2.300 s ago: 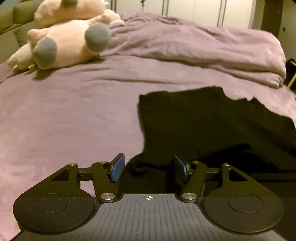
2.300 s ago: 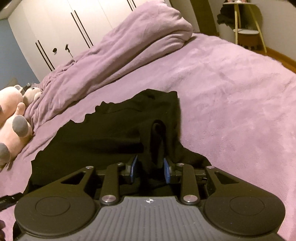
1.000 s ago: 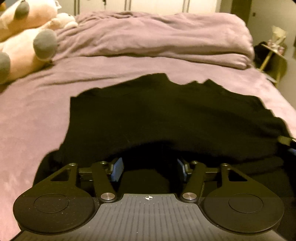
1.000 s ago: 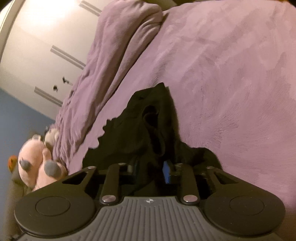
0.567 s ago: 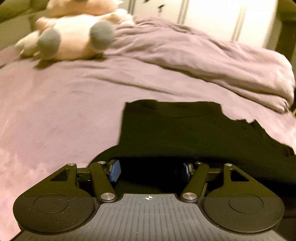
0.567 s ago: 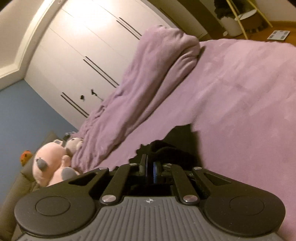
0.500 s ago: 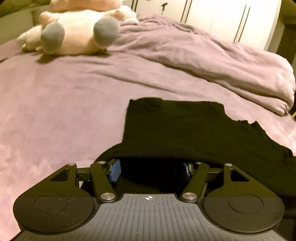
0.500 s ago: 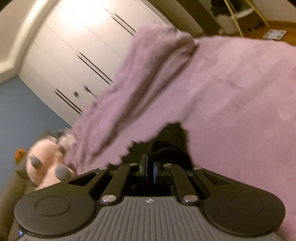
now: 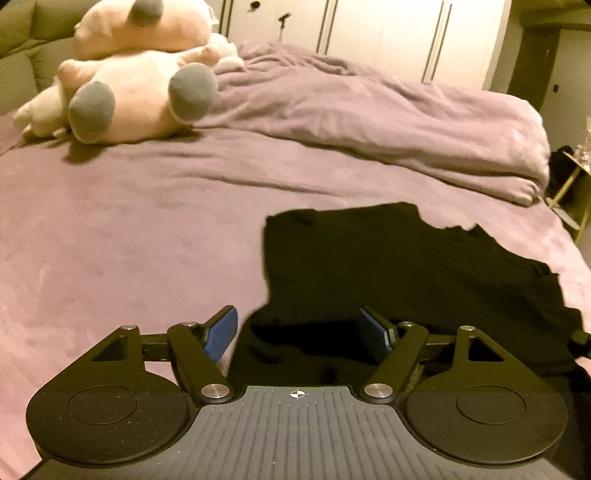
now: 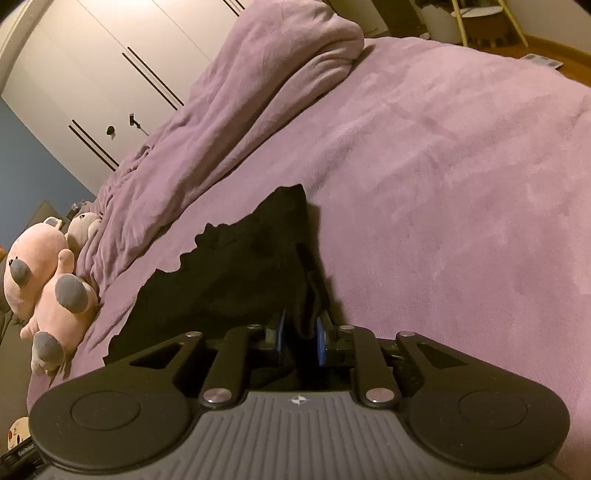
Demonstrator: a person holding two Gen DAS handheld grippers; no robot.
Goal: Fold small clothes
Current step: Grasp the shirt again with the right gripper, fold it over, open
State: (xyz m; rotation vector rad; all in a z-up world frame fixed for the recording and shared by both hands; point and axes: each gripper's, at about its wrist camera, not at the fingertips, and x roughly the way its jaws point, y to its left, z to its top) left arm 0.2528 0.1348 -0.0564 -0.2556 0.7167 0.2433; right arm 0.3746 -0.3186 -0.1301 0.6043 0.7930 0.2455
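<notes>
A black garment (image 9: pixel 406 266) lies spread on the purple bed, its far edge wavy. My left gripper (image 9: pixel 299 328) is open, its blue pads wide apart over the garment's near left edge. In the right wrist view the same garment (image 10: pixel 240 273) runs away to the left. My right gripper (image 10: pixel 301 332) has its blue pads partly apart with a bunched fold of the black cloth standing between them; the pads do not look pressed onto it.
A rolled purple duvet (image 9: pixel 369 122) lies across the far side of the bed. Pink plush toys (image 9: pixel 136 96) sit at the far left. White wardrobe doors (image 9: pixel 388 33) stand behind. A small side table (image 10: pixel 476 18) stands beyond the bed's right side.
My right gripper, shut on the cloth half a second ago, has opened partway and tilted down toward the bed. My left gripper stayed open and shifted left, so the garment sits more to the right.
</notes>
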